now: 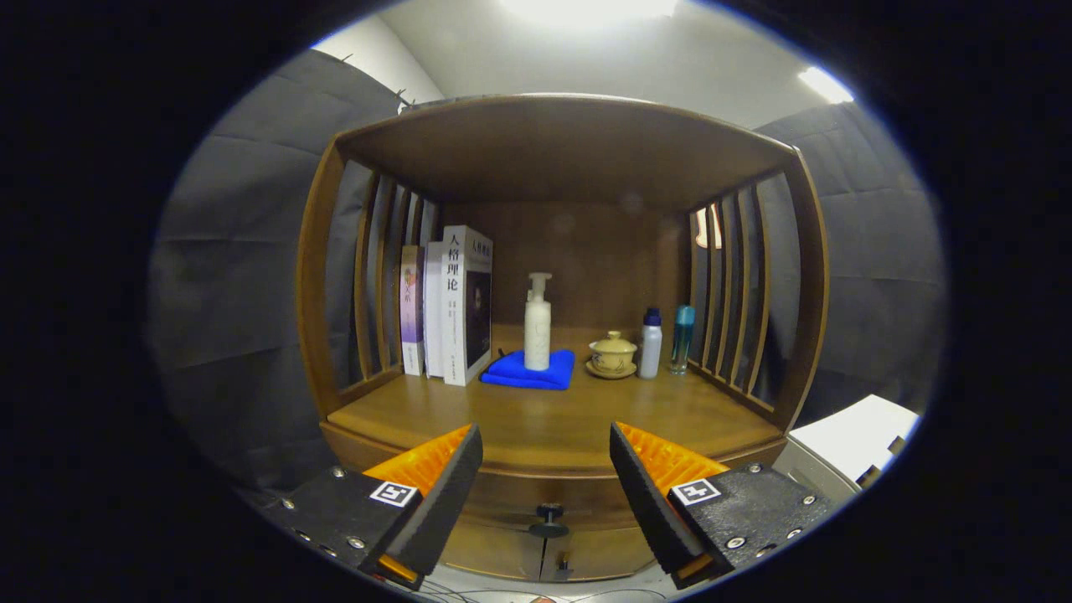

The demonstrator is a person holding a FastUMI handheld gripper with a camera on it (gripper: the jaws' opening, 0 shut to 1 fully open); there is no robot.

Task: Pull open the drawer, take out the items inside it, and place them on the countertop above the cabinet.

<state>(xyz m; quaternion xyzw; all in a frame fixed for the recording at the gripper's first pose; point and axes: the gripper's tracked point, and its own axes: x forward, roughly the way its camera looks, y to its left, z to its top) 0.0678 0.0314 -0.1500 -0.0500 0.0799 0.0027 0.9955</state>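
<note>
Claw (545, 486) nearest the cam: fingers spread wide apart, nothing between them, nothing gripped. Fingertips (456, 477) sit level w/ the front edge of the counter (544, 423).

Just ahead of the fingers and a bit lower, centred in the gap: dark round drawer knob (548, 519) on the drawer (544, 494) front, right under the counter's front edge. Drawer looks closed, flush w/ the cabinet face; contents can't be seen. Below the drawer, two cabinet doors (544, 553) meeting at a centre seam w/ a small handle there.

Counter is wood, boxed in by a wooden hutch (561, 142) w/ slatted sides and a roof. Front half of the counter is bare wood.

Toward the back edge, well beyond the fingers:
- Back-left corner: books (448, 306) standing upright in a row, against the left slats.
- Middle, near the back: blue folded cloth (529, 370) lying flat, w/ a white pump bottle (538, 327) upright on it.
- Right of the cloth, just beside it: small yellowish lidded cup (613, 352) on a saucer.
- Next right, near the cup: white bottle w/ dark cap (651, 345), upright.
- Just beside that, near the right slats: teal bottle (682, 339), upright.

Beyond the right finger, outside the cabinet's right side: a white box-like thing (854, 440), can't tell what.
</note>
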